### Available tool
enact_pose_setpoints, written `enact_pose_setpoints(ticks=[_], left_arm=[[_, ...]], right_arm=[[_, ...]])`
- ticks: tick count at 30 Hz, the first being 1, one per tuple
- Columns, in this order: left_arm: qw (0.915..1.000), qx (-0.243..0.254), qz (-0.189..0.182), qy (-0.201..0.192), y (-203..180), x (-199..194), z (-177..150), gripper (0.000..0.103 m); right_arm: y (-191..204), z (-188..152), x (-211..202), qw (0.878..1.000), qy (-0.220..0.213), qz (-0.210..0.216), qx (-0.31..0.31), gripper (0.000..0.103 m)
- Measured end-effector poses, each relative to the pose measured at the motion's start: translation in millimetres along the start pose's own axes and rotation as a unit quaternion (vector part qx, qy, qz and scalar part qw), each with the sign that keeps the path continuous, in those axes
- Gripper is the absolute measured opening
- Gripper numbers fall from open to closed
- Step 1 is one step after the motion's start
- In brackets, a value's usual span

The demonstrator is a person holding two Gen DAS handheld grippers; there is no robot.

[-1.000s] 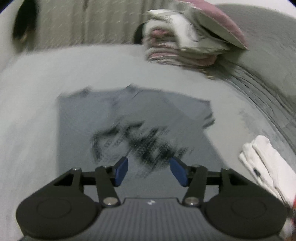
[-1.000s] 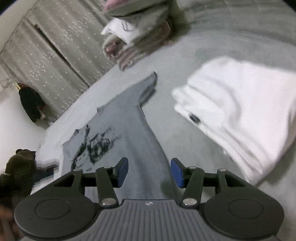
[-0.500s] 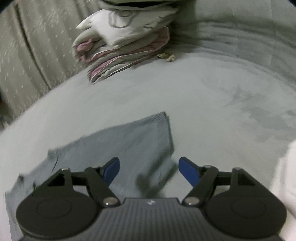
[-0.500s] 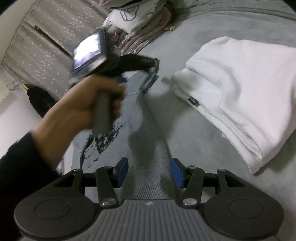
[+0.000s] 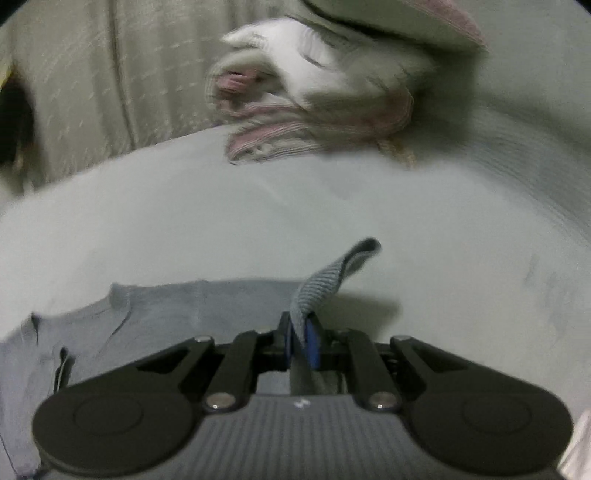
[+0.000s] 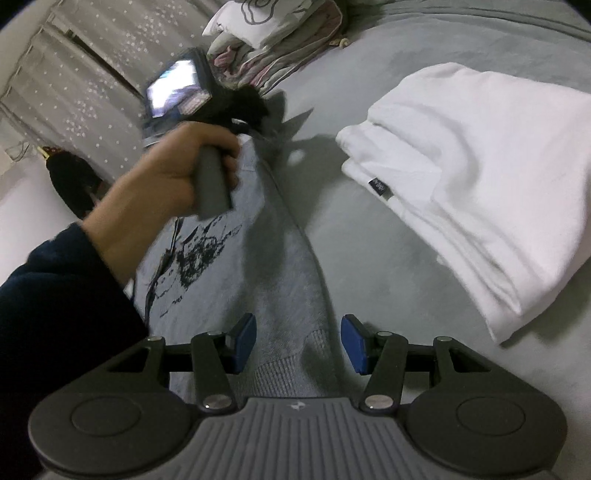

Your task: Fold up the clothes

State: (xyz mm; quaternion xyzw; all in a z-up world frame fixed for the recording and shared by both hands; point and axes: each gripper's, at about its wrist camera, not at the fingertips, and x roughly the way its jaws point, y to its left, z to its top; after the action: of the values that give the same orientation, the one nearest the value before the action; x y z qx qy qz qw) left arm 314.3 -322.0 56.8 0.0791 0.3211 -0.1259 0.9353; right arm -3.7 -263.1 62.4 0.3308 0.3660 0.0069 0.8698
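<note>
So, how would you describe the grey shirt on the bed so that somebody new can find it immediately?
Start at the grey bed, with stacked pillows at its far end. Left of the folded white pile lies the grey shirt, spread flat. It alone has a black printed drawing, and the left gripper has just closed on its ribbed sleeve cuff.

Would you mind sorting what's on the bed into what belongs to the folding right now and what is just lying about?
In use: grey sweater, its cuff clamped in the left gripper; right gripper, open over the hem.
Lying about: folded white garment; pillow pile; curtain.
</note>
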Motion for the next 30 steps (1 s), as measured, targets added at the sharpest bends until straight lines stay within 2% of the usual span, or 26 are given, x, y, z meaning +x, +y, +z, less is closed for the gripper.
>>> enact_pose_setpoints(ticks=[2,6,10,11,12,13,15,21,23,25,30], left_arm=[[0.9990,-0.043,-0.009,-0.012,27,-13,7,0.008],[0.9967,-0.079,-0.011,-0.013,72,-23,7,0.008],[0.9927,-0.120,-0.014,-0.005,109,-23,-1,0.008],[0.9915,-0.129,-0.016,-0.004,117,-23,-4,0.008],[0.9902,-0.138,-0.018,-0.002,126,-24,-6,0.008],[0.9888,-0.148,-0.020,-0.001,134,-25,-8,0.008],[0.9875,-0.156,-0.024,0.000,148,-27,-13,0.009],[0.9856,-0.166,-0.032,0.005,172,-28,-22,0.009],[0.9838,-0.176,-0.032,0.009,178,-27,-26,0.009],[0.9807,-0.192,-0.035,0.015,185,-21,-25,0.010],[0.9747,-0.219,-0.037,0.022,201,-15,-30,0.012]], right_arm=[[-2,0,1,1.000,0.002,0.001,0.005,0.052],[-4,0,3,1.000,-0.003,-0.015,0.011,0.052],[7,-4,10,0.998,0.000,-0.045,-0.034,0.049],[13,-7,12,0.997,0.002,-0.052,-0.057,0.038],[18,-11,15,0.995,0.004,-0.058,-0.079,0.021],[23,-13,18,0.993,0.011,-0.059,-0.097,0.015],[32,-18,22,0.989,0.013,-0.066,-0.128,0.010],[30,-17,1,0.989,-0.033,-0.051,-0.134,0.008],[32,-17,-2,0.987,-0.033,-0.048,-0.147,0.008],[40,-20,-6,0.982,-0.044,-0.044,-0.180,0.008],[60,-32,-29,0.958,-0.101,-0.014,-0.268,0.007]])
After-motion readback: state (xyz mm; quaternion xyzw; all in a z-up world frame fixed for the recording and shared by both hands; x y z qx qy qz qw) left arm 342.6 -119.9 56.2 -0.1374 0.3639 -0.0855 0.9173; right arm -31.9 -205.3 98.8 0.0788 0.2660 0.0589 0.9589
